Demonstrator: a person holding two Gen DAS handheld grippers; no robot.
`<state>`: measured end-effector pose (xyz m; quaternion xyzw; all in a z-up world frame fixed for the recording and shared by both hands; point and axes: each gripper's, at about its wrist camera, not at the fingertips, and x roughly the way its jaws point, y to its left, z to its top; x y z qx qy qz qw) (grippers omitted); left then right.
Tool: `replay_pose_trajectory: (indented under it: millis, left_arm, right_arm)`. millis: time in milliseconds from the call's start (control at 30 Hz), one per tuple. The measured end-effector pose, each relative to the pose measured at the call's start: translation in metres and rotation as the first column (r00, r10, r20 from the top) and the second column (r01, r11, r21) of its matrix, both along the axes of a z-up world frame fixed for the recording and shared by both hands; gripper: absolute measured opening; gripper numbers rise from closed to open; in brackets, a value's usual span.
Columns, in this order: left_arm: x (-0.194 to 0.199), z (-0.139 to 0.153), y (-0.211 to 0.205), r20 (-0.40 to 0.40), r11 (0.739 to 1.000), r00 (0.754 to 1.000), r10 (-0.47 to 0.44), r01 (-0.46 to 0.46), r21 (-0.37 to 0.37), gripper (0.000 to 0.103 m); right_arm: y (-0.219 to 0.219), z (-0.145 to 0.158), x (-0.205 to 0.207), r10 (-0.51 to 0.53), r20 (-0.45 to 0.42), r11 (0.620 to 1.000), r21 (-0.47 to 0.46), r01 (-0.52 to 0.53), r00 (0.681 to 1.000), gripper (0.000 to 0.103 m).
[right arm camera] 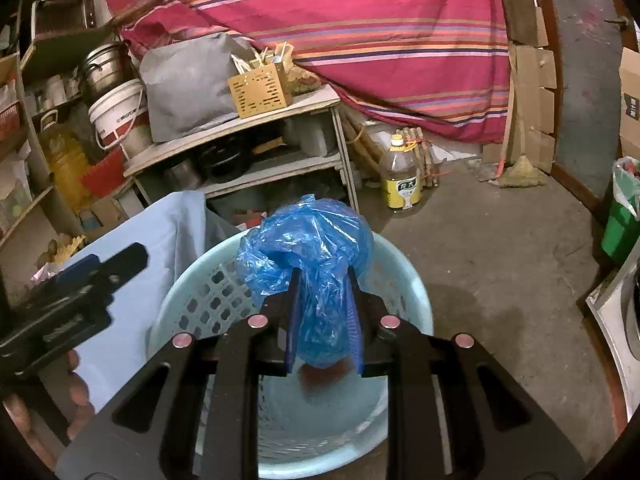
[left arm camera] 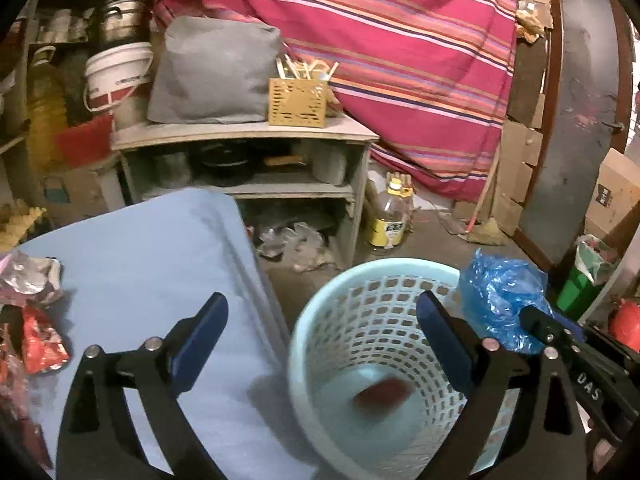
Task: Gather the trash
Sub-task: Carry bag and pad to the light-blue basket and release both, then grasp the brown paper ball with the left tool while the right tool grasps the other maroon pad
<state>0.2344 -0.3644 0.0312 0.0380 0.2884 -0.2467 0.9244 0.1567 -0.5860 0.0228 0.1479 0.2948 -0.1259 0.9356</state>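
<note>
Over the pale basket (left arm camera: 320, 292), the left gripper (left arm camera: 322, 338) gapes empty while the right gripper (right arm camera: 325, 300) pinches a blue plastic bag (right arm camera: 308, 240), which judging by its position needs releasing next.

Materials and finishes, cluttered storeroom corner.

Thin blue plastic bag (right arm camera: 310, 248), crinkled and glossy, is seen above a pale blue plastic basket (right arm camera: 412, 280), matt, with perforated walls. The table (left arm camera: 140, 260) is covered by smooth light blue cloth; crumpled foil wrappers (left arm camera: 32, 280), shiny, are noted on it. Striped woven cloth (left arm camera: 400, 60) is draped behind. A rough grey wooden shelf (left arm camera: 240, 130), a dull metal pot (left arm camera: 122, 16) and a bare concrete floor (right arm camera: 500, 260), rough and stained, are recorded.
</note>
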Motion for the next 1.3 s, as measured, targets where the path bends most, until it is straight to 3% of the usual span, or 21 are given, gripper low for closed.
replay_pose_trajectory:
  millis: [33,100,133,167,300,367,500,800,1000,1133,1300]
  left_arm:
    - [-0.001,0.001,0.005,0.008,1.000,1.000,0.008,-0.008,0.004,0.093]
    - [-0.001,0.003,0.012,0.019,1.000,1.000,0.020,-0.020,0.008,0.093]
    - [-0.001,0.004,0.016,0.022,1.000,0.999,0.025,-0.025,0.007,0.093]
    - [-0.001,0.005,0.022,0.024,0.999,0.999,0.032,-0.032,0.006,0.093]
    - [0.001,0.010,0.040,0.031,0.998,0.998,0.063,-0.063,0.005,0.093]
    - [0.000,0.011,0.050,0.032,0.997,0.997,0.073,-0.073,0.001,0.093]
    - [-0.004,0.014,0.067,0.044,0.995,0.994,0.097,-0.098,0.006,0.093]
    - [-0.026,0.025,0.134,0.061,0.988,0.986,0.156,-0.156,-0.001,0.096]
    - [-0.048,0.026,0.210,0.101,0.973,0.969,0.225,-0.230,0.036,0.098]
    - [-0.053,0.014,0.287,0.076,0.943,0.944,0.321,-0.326,0.065,0.098]
    - [-0.064,0.003,0.371,0.071,0.880,0.883,0.465,-0.469,0.074,0.098]
  right_arm:
    - [0.002,0.000,0.002,0.002,-0.002,1.000,-0.006,-0.002,1.000,0.023]
    - [0.007,-0.001,0.005,0.002,-0.006,1.000,-0.017,-0.002,1.000,0.036]
    - [0.009,-0.001,0.006,0.000,-0.006,1.000,-0.019,0.000,1.000,0.056]
    - [0.011,-0.002,0.007,-0.001,-0.004,1.000,-0.018,0.001,1.000,0.069]
    - [0.016,-0.003,0.011,0.002,-0.015,1.000,-0.029,-0.002,1.000,0.071]
    - [0.019,-0.002,0.011,0.001,-0.016,0.999,-0.041,-0.002,1.000,0.084]
    - [0.029,0.006,0.005,-0.003,0.012,0.998,-0.063,0.004,1.000,0.097]
    - [0.067,0.018,-0.004,0.012,0.044,0.996,-0.093,-0.008,0.999,0.099]
    - [0.139,0.028,-0.008,0.140,0.099,0.987,-0.086,-0.132,0.985,0.099]
    - [0.190,0.030,-0.005,0.201,0.111,0.973,-0.135,-0.185,0.973,0.099]
    - [0.237,0.027,-0.001,0.246,0.121,0.966,-0.118,-0.232,0.962,0.099]
